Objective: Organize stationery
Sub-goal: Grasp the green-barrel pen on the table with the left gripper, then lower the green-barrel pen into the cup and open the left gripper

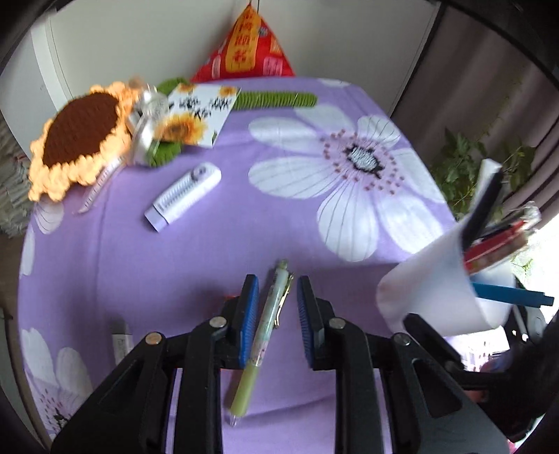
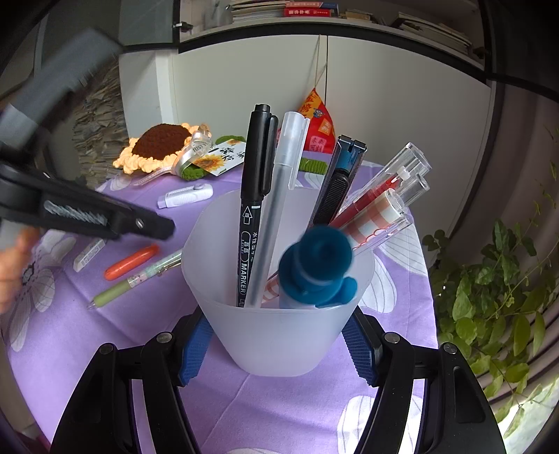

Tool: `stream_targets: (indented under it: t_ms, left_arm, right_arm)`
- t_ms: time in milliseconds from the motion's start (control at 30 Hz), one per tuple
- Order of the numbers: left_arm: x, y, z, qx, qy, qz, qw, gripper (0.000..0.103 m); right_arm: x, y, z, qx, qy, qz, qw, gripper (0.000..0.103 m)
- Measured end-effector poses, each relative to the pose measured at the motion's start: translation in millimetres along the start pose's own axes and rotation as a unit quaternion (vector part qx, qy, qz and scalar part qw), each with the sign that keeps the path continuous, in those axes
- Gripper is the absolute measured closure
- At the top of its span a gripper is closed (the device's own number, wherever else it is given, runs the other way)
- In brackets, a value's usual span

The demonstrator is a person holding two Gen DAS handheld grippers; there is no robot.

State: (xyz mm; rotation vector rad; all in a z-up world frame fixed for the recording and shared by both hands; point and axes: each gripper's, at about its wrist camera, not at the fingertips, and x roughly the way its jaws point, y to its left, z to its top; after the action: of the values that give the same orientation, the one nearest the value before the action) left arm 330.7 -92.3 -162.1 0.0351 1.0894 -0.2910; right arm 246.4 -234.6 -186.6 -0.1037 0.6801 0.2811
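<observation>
— What's the room like from where you stand?

— White cabinet doors [image 2: 401, 104] fill the upper middle of my right view, with a shelf of books [image 2: 307, 8] along the top edge. A leafy plant [image 2: 489, 279] hangs at the lower right.

— And the surface?

— The bench [image 1: 174, 262] wears a purple cloth printed with big white flowers. At the upper left of my left view lies a crocheted sunflower [image 1: 75, 136], a sunflower card [image 1: 199, 111] beside it, and a red pouch [image 1: 244, 49] hangs at top centre.

— Where's the stationery?

— My right tongs [image 2: 279, 352] are clenched on a frosted cup [image 2: 279, 331], low in the centre of that view, holding a black marker [image 2: 255, 195], a clear-capped pen [image 2: 276, 209] and others. A white correction tape [image 1: 181, 195] lies loose left of centre in my left view.

— Your left tongs?

— My left tongs [image 1: 277, 297] are released, pads either side of a green pen [image 1: 265, 335] lying on the cloth, not pressing it. An orange pen [image 2: 132, 267] and a small eraser [image 2: 89, 255] lie near it, at the left of the right view.
</observation>
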Motion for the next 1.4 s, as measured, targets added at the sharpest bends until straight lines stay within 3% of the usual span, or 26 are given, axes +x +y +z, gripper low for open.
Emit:
stream_targets:
  t_ms: [267, 833, 867, 1000, 1400]
  left_arm:
    - [12, -3, 6, 0.004, 0.018, -0.015, 0.9997, 0.083]
    - [33, -13, 5, 0.046, 0.022, 0.024, 0.9984, 0.083]
    - [34, -13, 4, 0.047, 0.019, 0.027, 0.9983, 0.089]
    - [27, -13, 3, 0.046, 0.002, 0.039, 0.9982, 0.091]
    - [-57, -8, -12, 0.025, -0.085, 0.003, 0.9961, 0.091]
  right_arm:
    - [0, -1, 0, 0.001, 0.001, 0.001, 1.000, 0.033]
    - [1, -1, 0, 0.001, 0.001, 0.001, 1.000, 0.033]
    - [1, -1, 0, 0.001, 0.001, 0.001, 1.000, 0.033]
    - [1, -1, 0, 0.001, 0.001, 0.001, 1.000, 0.033]
    - [0, -2, 0, 0.002, 0.001, 0.002, 1.000, 0.033]
